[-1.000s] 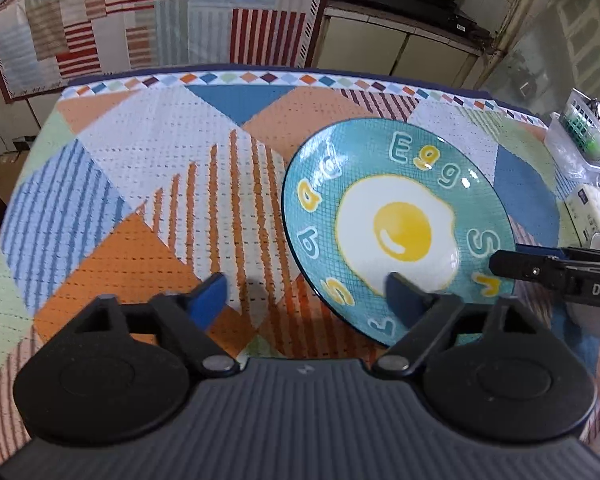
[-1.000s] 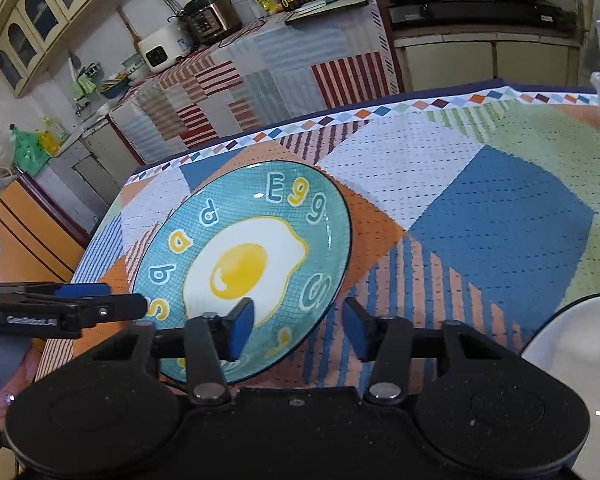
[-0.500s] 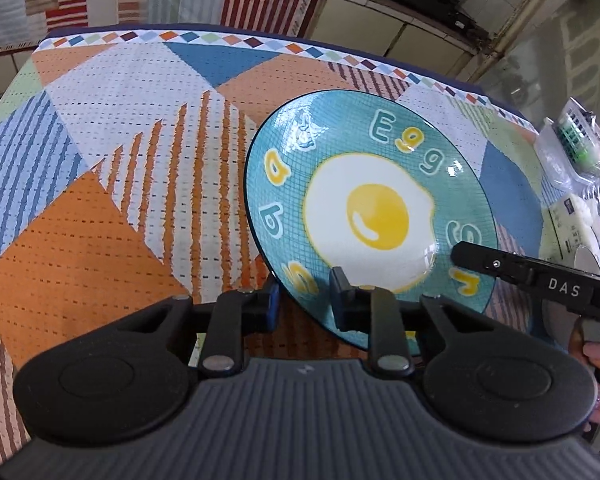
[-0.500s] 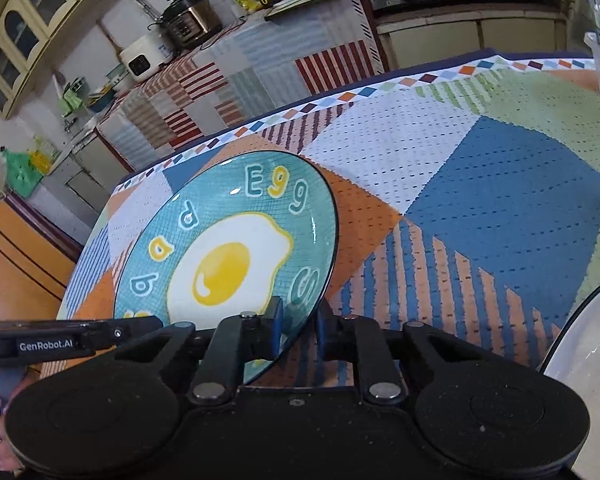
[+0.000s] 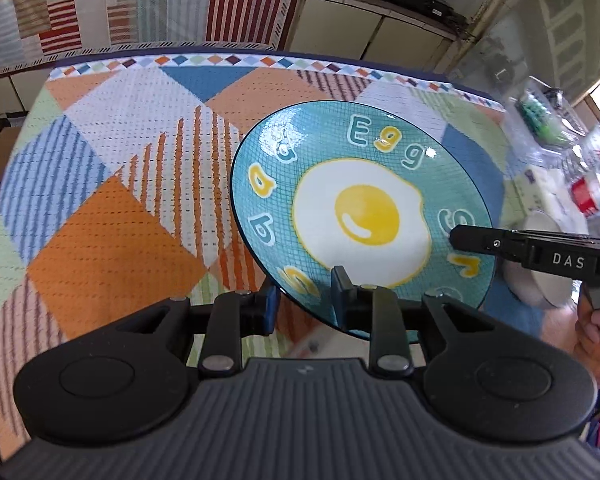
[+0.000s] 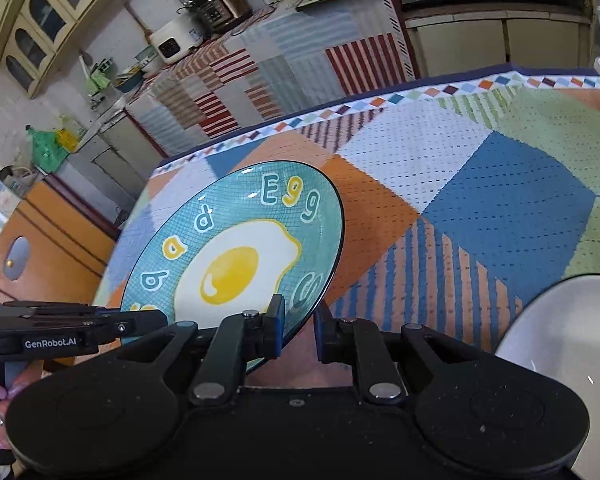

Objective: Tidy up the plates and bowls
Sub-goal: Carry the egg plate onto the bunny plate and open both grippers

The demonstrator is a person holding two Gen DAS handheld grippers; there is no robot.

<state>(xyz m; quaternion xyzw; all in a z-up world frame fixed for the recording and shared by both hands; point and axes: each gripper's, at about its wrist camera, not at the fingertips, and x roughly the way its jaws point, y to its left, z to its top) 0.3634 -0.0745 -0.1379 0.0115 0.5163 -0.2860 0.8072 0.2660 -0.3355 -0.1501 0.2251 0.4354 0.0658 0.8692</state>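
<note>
Fingers: left gripper (image 5: 305, 300) and right gripper (image 6: 298, 330), wide a second ago, now pinch egg plate (image 5: 360, 216) rim.
Change: plate lifted, tilted; carry pending.

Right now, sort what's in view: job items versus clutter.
Job:
- round teal plate with fried-egg print, held at its rim by both tools
- left tool
- right tool
- white bowl

Lying about:
- patchwork tablecloth
- silver pressure cooker
</note>
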